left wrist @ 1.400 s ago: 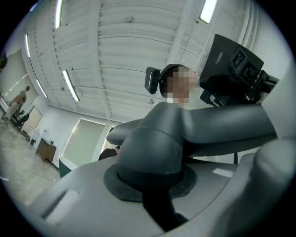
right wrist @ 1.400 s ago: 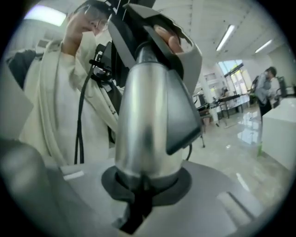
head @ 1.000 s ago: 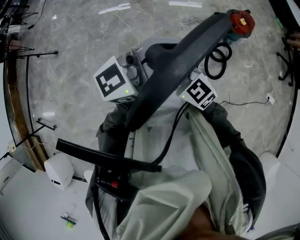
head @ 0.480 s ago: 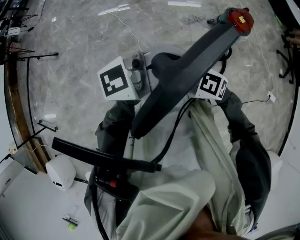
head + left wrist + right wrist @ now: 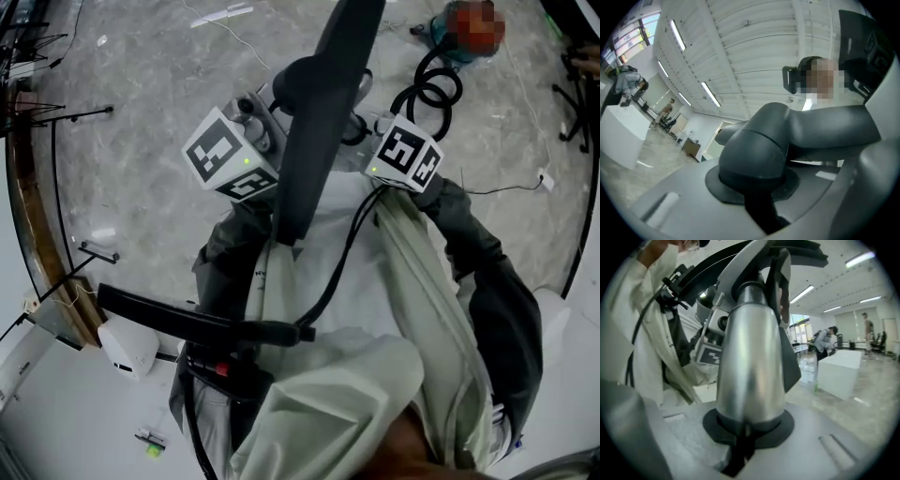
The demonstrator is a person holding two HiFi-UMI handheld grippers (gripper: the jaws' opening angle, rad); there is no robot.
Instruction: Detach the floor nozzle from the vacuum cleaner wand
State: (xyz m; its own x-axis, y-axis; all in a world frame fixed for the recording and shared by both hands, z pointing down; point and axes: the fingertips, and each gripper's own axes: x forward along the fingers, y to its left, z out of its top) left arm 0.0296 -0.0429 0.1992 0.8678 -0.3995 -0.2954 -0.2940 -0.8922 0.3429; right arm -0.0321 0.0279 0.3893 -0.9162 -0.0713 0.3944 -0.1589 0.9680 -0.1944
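Now: left claw (image 5: 758,197) clenched on the floor nozzle (image 5: 323,122) at its dark neck; right claw (image 5: 744,432) clenched on the silver wand (image 5: 750,357). Nozzle lately swung from slanting to near-upright, held up before us. We judge the joint still coupled.

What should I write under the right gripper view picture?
The right hand-held gripper clamped on the shiny silver wand, dark floor nozzle at its far end.
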